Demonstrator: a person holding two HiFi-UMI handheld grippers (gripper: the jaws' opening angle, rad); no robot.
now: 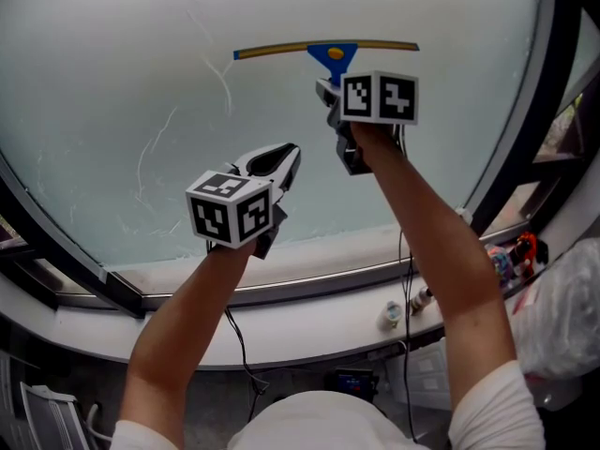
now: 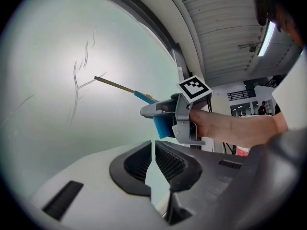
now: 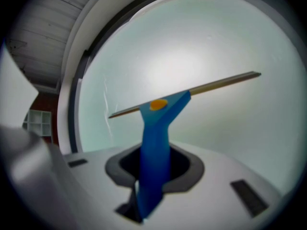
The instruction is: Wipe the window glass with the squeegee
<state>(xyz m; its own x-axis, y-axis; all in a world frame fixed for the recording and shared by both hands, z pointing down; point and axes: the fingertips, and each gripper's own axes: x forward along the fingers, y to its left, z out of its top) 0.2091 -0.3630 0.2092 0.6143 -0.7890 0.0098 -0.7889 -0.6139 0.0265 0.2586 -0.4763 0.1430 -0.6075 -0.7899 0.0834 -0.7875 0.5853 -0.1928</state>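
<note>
Right gripper (image 1: 330,92) holds squeegee (image 1: 323,49), blade seemingly touching window glass (image 1: 112,73).

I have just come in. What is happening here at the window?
A person works at the window glass. The right gripper is shut on the blue squeegee, its blade level and high on the pane. The left gripper sits lower, shut and empty. Thin streaks show on the glass further left.

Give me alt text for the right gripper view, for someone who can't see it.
The right gripper is shut on the blue handle of a squeegee, whose long blade slants up to the right across pale, cloudy window glass. A dark window frame curves down the left side.
</note>
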